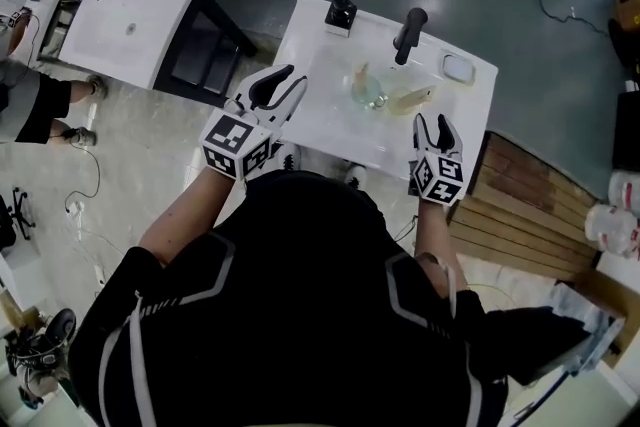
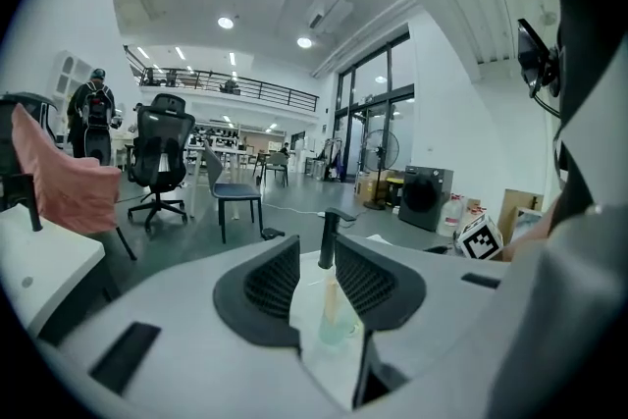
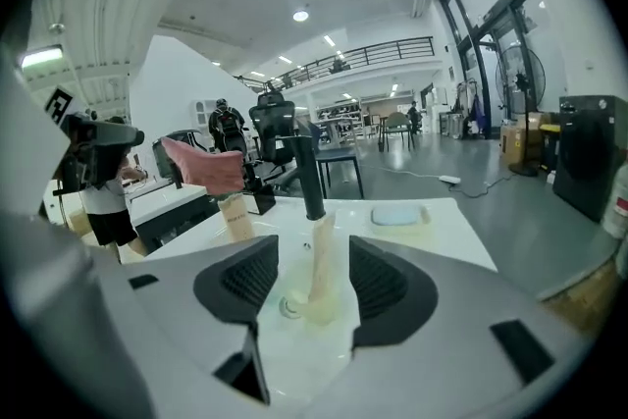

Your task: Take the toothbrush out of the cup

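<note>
A clear cup (image 1: 370, 95) stands in the white basin (image 1: 320, 30), with a pale beige toothbrush handle (image 2: 330, 288) upright in it. A yellowish translucent thing (image 1: 412, 97) lies beside the cup, to its right. My left gripper (image 1: 293, 78) is open at the basin's left edge and points at the cup (image 2: 334, 324), which shows in the gap beyond its tips (image 2: 316, 255). My right gripper (image 1: 431, 121) is open at the basin's front right. The yellowish thing (image 3: 319, 280) shows in the gap beyond its tips (image 3: 314, 255); I cannot tell if it reaches between the jaws. Neither gripper holds anything.
A black faucet (image 1: 410, 27) rises at the back of the basin, with a black dispenser (image 1: 341, 12) to its left and a soap dish (image 1: 458, 68) to its right. A second white sink (image 1: 130, 25) stands at the left. Wooden slats (image 1: 520, 205) lie at the right.
</note>
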Motion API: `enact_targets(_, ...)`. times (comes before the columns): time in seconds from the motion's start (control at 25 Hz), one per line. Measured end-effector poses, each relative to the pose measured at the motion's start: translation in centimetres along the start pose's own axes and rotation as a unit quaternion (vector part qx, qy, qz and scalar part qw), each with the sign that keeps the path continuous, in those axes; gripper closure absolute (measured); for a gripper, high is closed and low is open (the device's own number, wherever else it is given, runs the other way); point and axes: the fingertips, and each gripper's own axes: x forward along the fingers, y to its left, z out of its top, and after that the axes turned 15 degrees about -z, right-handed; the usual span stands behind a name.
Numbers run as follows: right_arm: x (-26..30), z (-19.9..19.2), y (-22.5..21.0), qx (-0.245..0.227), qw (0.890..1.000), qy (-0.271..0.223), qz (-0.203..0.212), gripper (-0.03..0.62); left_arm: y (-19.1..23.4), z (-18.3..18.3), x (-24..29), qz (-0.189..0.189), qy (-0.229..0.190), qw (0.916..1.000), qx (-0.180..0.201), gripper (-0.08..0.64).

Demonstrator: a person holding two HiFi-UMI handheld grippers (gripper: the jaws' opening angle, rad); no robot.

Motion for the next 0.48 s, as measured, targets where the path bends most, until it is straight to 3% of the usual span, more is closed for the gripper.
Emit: enact_targets(0.48,5.2,-3.8,1.4,0.016,0.998,0.056,0.027,0.339,0.0,-1.5,-3.6,0.071,0.002,0.9971,-0.027,0.46)
